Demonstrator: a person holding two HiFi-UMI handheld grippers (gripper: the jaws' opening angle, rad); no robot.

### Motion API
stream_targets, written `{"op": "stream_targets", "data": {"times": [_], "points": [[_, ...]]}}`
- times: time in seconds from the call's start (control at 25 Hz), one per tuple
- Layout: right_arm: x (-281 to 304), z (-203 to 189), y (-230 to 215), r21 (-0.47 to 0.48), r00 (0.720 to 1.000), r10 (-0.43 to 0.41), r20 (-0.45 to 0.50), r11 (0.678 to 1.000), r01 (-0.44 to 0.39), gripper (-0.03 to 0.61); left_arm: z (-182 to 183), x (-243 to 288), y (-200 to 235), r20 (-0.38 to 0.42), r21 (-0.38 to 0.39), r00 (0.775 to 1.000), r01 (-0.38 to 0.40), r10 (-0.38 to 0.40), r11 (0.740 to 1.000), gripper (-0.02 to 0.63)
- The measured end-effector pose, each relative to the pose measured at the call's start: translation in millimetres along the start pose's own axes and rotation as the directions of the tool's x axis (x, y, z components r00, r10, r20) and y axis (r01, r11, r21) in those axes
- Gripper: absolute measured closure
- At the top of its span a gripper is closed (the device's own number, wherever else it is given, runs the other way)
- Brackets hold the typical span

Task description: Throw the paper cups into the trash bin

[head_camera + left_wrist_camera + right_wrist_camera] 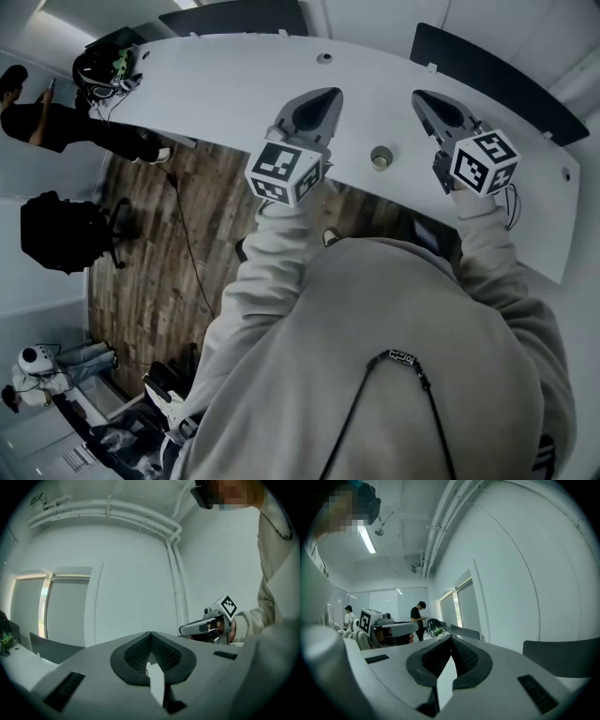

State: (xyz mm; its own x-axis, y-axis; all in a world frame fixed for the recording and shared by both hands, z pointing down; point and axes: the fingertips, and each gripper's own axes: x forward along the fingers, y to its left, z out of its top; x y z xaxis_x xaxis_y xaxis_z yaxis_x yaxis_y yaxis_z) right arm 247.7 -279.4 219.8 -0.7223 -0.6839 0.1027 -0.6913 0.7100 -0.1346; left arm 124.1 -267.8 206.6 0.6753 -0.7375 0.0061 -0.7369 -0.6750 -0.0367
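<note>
One paper cup (381, 157) stands upright on the long white table (225, 94), near its front edge. It sits between my two grippers and a little nearer me than their tips. My left gripper (328, 95) is held over the table to the cup's left, shut with nothing in it. My right gripper (420, 97) is on the cup's right, also shut and empty. Both gripper views look out level across the room, and each shows jaws pressed together (151, 635) (451, 639) and the other gripper (208, 625) (386, 629). No trash bin shows in any view.
Dark chairs (234, 17) (492, 67) stand behind the table. Headphones and small gear (105, 67) lie on its left end, where a person in black (42, 120) stands. A black swivel chair (61, 232) is on the wood floor (159, 253) to my left.
</note>
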Motion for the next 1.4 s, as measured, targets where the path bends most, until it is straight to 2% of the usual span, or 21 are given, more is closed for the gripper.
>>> {"op": "stream_targets", "data": {"times": [0.2, 0.48, 0.72, 0.92, 1.08, 1.4], "points": [[14, -7, -14, 0.009, 0.998, -0.06, -0.016, 0.998, 0.06, 0.56, -12, 20, 14, -0.015, -0.004, 0.997, 0.072, -0.073, 0.997, 0.617], [23, -25, -42, 0.026, 0.985, -0.162, -0.058, 0.986, 0.163, 0.56, -48, 44, 35, -0.071, -0.066, 0.986, 0.147, -0.151, 0.987, 0.617], [28, -71, -63, 0.059, 0.975, -0.133, -0.178, 0.988, 0.146, 0.56, -82, 71, 25, -0.135, -0.12, 0.973, 0.173, -0.188, 0.978, 0.617], [36, -91, -79, 0.1, 0.971, -0.133, -0.198, 0.983, 0.155, 0.56, -104, 77, 25, -0.164, -0.153, 0.966, 0.177, -0.202, 0.972, 0.617], [47, -102, -78, 0.099, 0.97, -0.098, -0.224, 0.988, 0.123, 0.56, -120, 83, 27, -0.188, -0.171, 0.961, 0.172, -0.204, 0.97, 0.617], [46, -139, -97, 0.176, 0.958, -0.092, -0.273, 0.974, 0.144, 0.56, -153, 82, 18, -0.249, -0.249, 0.936, 0.185, -0.248, 0.951, 0.617]]}}
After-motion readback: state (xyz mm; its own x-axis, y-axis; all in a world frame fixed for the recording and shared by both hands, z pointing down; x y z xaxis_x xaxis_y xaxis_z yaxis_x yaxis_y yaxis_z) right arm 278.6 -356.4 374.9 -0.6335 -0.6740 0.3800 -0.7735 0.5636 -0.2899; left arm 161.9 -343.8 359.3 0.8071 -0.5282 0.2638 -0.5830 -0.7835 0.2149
